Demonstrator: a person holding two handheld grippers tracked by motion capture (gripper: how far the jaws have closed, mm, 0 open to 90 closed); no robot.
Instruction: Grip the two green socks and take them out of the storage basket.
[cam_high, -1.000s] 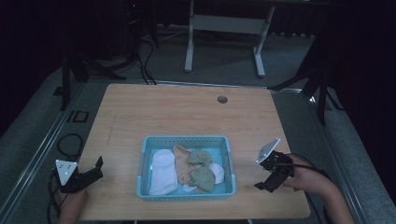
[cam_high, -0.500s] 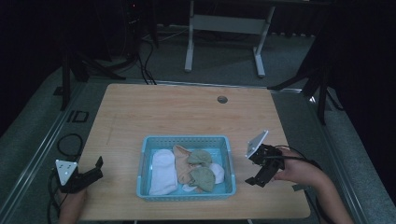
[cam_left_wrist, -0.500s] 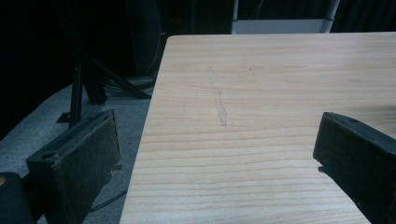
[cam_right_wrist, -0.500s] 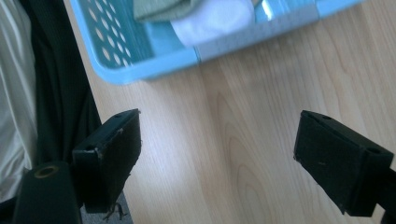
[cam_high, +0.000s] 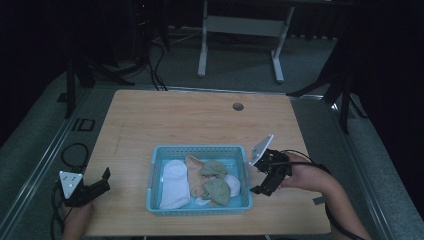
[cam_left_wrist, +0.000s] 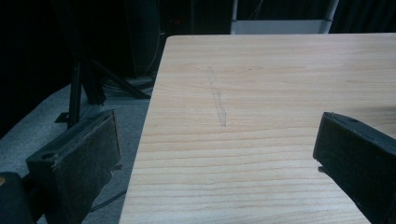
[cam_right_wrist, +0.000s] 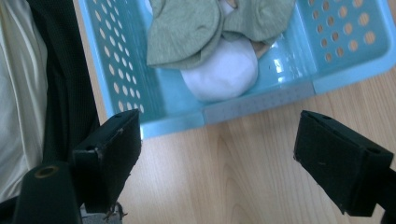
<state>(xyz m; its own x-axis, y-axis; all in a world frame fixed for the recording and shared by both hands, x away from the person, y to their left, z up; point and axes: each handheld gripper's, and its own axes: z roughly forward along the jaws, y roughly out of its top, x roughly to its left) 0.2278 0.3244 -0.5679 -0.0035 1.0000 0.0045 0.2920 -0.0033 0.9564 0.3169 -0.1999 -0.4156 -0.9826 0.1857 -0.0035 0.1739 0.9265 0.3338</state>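
Observation:
A light blue perforated basket (cam_high: 200, 149) sits near the table's front edge. It holds a white sock (cam_high: 174, 183), a tan sock (cam_high: 193, 175) and two green socks (cam_high: 214, 169). My right gripper (cam_high: 260, 181) hovers open just right of the basket, angled down toward its near right corner. In the right gripper view the open right gripper (cam_right_wrist: 224, 158) frames the basket rim (cam_right_wrist: 254, 106), with a green sock (cam_right_wrist: 187, 32) lying over a white sock (cam_right_wrist: 224, 72) inside. My left gripper (cam_high: 103, 181) rests open at the table's front left corner; the left gripper (cam_left_wrist: 219, 158) holds nothing.
The wooden table (cam_high: 200, 120) has a small round grommet hole (cam_high: 238, 106) at the back. A faint scratch (cam_left_wrist: 218, 100) marks the wood ahead of the left gripper. Dark floor, cables and a metal stand (cam_high: 240, 30) lie beyond the table's edges.
My right gripper has moved left toward the basket's right side and tilted down at it. The left gripper has stayed where it was.

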